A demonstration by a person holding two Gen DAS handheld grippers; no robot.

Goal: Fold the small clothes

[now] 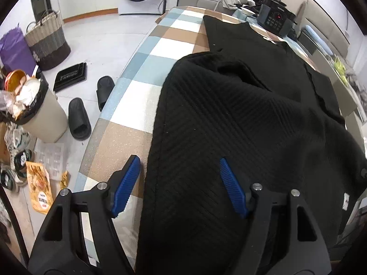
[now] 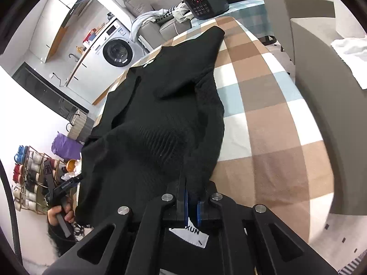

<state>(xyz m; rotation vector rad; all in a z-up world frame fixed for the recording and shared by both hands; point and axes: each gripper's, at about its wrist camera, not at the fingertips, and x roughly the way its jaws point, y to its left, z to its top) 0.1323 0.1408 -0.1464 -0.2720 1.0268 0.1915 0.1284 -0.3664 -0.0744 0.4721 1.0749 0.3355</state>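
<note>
A black ribbed knit sweater (image 1: pixel 229 114) lies spread on a table with a checked brown, blue and white cloth (image 1: pixel 142 73). My left gripper (image 1: pixel 179 183) is open, its blue pads (image 1: pixel 127 183) straddling the sweater's near left edge, just above it. In the right wrist view the sweater (image 2: pixel 160 105) stretches away, one sleeve (image 2: pixel 213 36) pointing to the far end. My right gripper (image 2: pixel 191 204) is shut on the sweater's near edge, by a white label (image 2: pixel 190 236). The left gripper's handle and hand (image 2: pixel 62 206) show at lower left.
A black cooker (image 1: pixel 274 16) stands at the table's far end, also in the right wrist view (image 2: pixel 204 2). On the floor left of the table are black slippers (image 1: pixel 79 119), a full bin (image 1: pixel 39 112) and a woven basket (image 1: pixel 47 43). A grey sofa (image 2: pixel 321 91) flanks the right.
</note>
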